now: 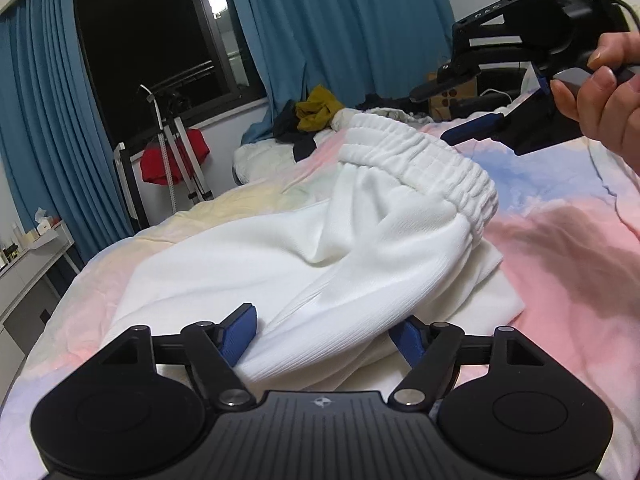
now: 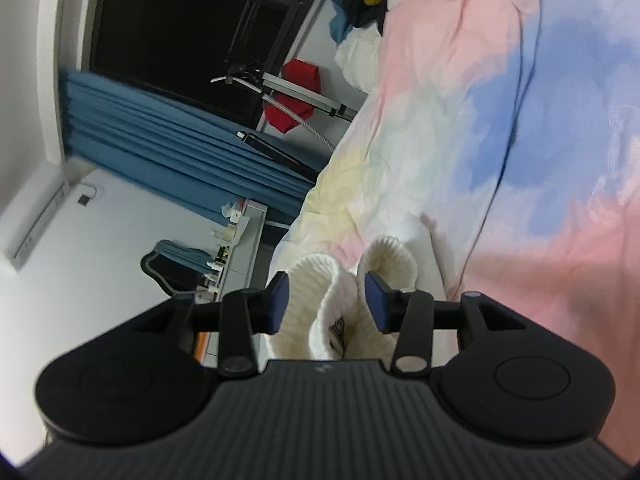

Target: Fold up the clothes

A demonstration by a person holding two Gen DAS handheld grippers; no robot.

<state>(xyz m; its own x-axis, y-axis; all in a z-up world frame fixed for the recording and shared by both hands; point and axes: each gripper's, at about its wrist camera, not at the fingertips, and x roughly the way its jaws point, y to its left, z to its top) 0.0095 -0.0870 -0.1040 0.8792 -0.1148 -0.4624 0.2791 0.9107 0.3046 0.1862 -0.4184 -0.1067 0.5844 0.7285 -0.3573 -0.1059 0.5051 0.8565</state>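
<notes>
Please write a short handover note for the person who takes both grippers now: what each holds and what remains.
Left gripper: jaws wide around bunched fabric of the white trousers; grip cannot be confirmed.
Right gripper: waistband between its fingers; grip also unclear.
Trousers lie crumpled on the bed cover, waistband raised.
No fold finished.
To do: flatten, fold; more clothes wait in the pile at the far end.

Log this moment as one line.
left hand-held gripper: open, astride pant leg | right hand-held gripper: open, astride waistband | white pants: unfolded, rumpled on bedspread
</notes>
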